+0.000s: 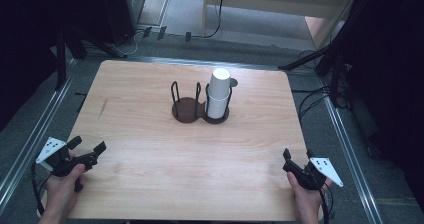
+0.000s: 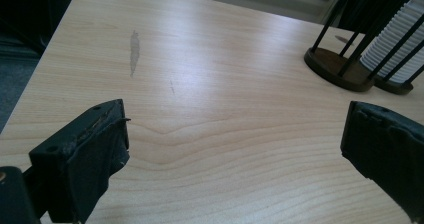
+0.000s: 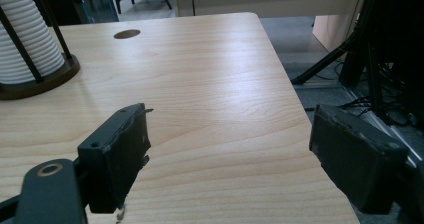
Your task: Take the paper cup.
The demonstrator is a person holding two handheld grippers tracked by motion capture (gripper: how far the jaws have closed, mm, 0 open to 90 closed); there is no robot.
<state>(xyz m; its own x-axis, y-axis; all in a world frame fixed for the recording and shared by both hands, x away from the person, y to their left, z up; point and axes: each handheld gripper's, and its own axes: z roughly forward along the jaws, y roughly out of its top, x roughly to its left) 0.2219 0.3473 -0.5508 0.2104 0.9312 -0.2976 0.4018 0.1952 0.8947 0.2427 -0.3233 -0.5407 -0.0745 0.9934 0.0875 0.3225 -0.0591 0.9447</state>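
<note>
A dark brown two-ring cup holder (image 1: 186, 109) with black wire posts stands in the middle of the wooden table (image 1: 150, 149). Its left ring is empty; its right ring holds a tall stack of white paper cups (image 1: 218, 91). My left gripper (image 1: 88, 145) rests at the table's near left corner, open, with bare wood between its jaws (image 2: 235, 129); the holder (image 2: 335, 64) and the cups (image 2: 395, 39) lie far off at the upper right. My right gripper (image 1: 298, 155) sits at the near right corner, open and empty (image 3: 230, 129), with the cup stack (image 3: 22, 39) at the far left.
A round cable hole (image 3: 126, 34) lies in the table behind the cups. A grey scuff mark (image 2: 134, 51) marks the wood at the left. Metal rails (image 1: 345, 134) run along both sides of the table, with stand legs and cables (image 1: 315, 96) on the floor.
</note>
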